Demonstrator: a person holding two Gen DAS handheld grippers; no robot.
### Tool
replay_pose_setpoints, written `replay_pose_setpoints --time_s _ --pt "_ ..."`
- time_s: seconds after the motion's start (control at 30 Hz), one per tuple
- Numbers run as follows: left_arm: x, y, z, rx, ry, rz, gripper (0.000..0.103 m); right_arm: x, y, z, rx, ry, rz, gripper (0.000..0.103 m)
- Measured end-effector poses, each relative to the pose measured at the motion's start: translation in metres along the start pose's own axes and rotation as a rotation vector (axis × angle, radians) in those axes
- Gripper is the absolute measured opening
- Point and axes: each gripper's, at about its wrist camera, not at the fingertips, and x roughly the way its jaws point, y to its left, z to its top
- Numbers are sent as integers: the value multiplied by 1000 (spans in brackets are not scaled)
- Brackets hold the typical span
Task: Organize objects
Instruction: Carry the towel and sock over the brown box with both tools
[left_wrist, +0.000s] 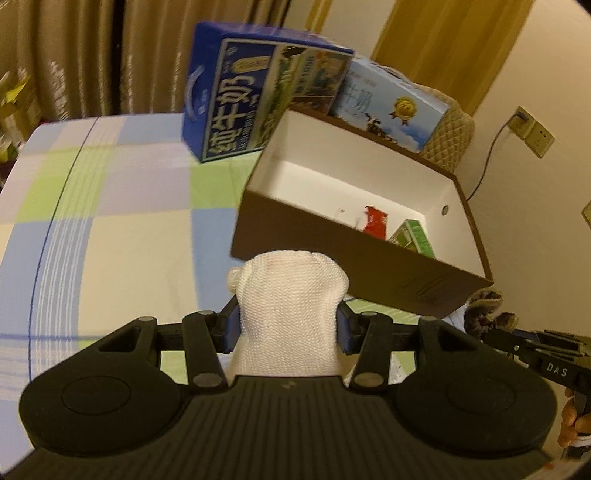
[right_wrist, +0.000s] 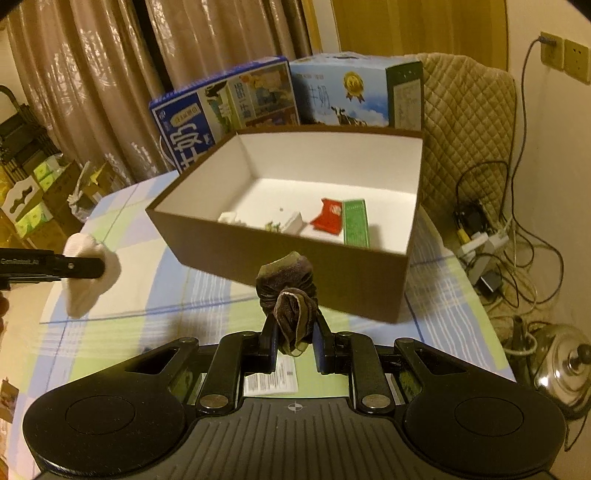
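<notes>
The left gripper (left_wrist: 287, 325) has its jaws clamped on a white sock (left_wrist: 291, 295), held up over the checkered counter (left_wrist: 122, 206) just in front of the brown box (left_wrist: 354, 273). The right gripper (right_wrist: 294, 341) has its jaws clamped on a dark sock (right_wrist: 290, 291), also just short of the box's near wall. Inside the box sit a red packet (right_wrist: 328, 221) and a green carton (right_wrist: 355, 221). Two milk cartons (right_wrist: 229, 107) stand behind it.

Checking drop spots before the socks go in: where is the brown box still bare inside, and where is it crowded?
The brown box is bare along its far wall and left half. Crowded: the near right corner, with the red packet, green carton and small white pieces. The checked cloth left of the box is also free.
</notes>
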Motion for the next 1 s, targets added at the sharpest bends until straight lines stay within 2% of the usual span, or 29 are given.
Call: replay_pose_setpoints --time_s 0.57,1.0 --pt "56 -54 82 176 -34 -34 44 40 -4 81 2 -79 37 16" --pt "133 -65 137 227 31 37 44 106 -19 128 31 -54 37 16"
